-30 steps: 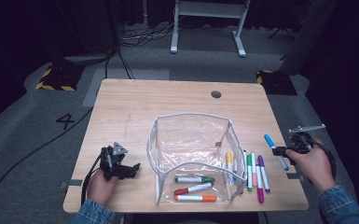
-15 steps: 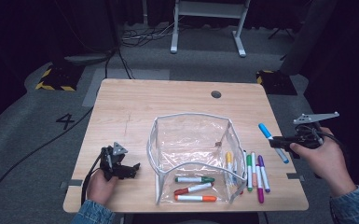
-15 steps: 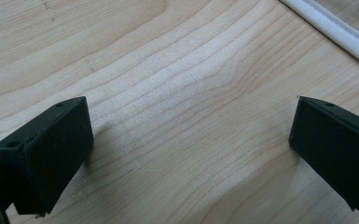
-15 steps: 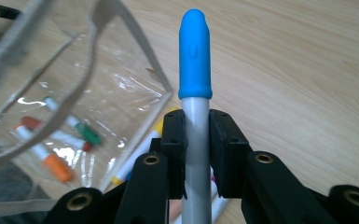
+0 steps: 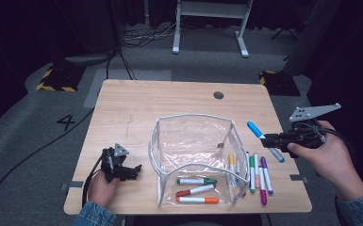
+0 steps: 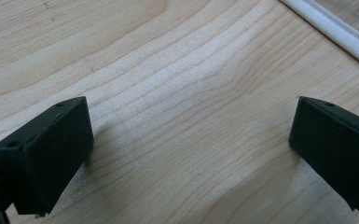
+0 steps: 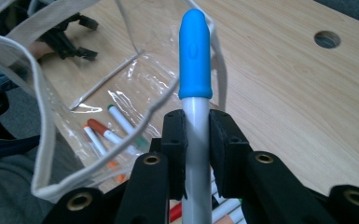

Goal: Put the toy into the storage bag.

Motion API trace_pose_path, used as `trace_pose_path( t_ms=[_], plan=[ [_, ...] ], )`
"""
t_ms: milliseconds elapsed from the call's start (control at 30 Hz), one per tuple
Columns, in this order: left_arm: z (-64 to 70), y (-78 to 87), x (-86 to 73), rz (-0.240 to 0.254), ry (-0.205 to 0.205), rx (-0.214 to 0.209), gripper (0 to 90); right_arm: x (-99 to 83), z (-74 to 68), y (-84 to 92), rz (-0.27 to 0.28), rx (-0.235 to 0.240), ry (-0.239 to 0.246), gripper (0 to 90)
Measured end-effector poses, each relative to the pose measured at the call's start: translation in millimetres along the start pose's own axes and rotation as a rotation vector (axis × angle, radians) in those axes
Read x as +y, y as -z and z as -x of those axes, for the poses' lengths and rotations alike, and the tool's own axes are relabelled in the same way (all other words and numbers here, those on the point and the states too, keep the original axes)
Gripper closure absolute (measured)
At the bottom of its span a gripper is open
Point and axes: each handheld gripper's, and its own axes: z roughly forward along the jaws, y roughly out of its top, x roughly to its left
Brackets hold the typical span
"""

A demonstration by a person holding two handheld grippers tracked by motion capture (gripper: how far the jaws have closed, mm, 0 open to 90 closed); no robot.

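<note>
Since the earlier frame the right gripper [image 5: 269, 140] has risen from the table's right edge and now hangs above it, jaws clamped on the blue marker [image 5: 265, 141], whose cap points toward the pouch; the left gripper [image 5: 131, 170] has stayed put on the wood near the front left corner, jaws spread wide with nothing between them. The table [image 5: 141, 108] offers broad bare wood across its far half and left side; the clear pouch [image 5: 193, 123] stands open at the middle front, three markers lying inside; five more markers [image 5: 257, 174] lie just beside its right wall, close to the front edge. The blue marker's lower barrel is hidden behind the right gripper's jaws; the yellow one is blurred by the plastic.
</note>
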Motion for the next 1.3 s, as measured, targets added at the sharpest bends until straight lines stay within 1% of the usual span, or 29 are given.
trace_pose_path(
  t_ms=[167, 367, 467, 667, 900, 1033, 1233, 1300],
  plan=[
    [0.0, 0.0, 0.0, 0.000, 0.000, 0.000, 0.0, 14.6, -15.3, -3.8, -0.013, 0.026, 0.061, 76.9],
    [0.0, 0.0, 0.0, 0.000, 0.000, 0.000, 0.0, 31.7, -32.9, -12.4, -0.026, 0.058, 0.127, 76.9],
    [0.0, 0.0, 0.0, 0.000, 0.000, 0.000, 0.0, 37.5, -40.2, -19.9, -0.038, 0.079, 0.146, 76.9],
    [0.0, 0.0, 0.0, 0.000, 0.000, 0.000, 0.0, 50.5, -54.4, -41.2, -0.076, 0.122, 0.189, 76.9],
    [0.0, 0.0, 0.0, 0.000, 0.000, 0.000, 0.0, 62.7, -65.4, -66.6, -0.128, 0.160, 0.232, 76.9],
    [0.0, 0.0, 0.0, 0.000, 0.000, 0.000, 0.0, 65.7, -70.9, -81.5, -0.159, 0.184, 0.249, 76.9],
    [0.0, 0.0, 0.0, 0.000, 0.000, 0.000, 0.0, 67.4, -75.8, -105.1, -0.228, 0.223, 0.265, 76.9],
    [0.0, 0.0, 0.0, 0.000, 0.000, 0.000, 0.0, 66.9, -76.9, -112.3, -0.249, 0.225, 0.273, 76.9]
  ],
)
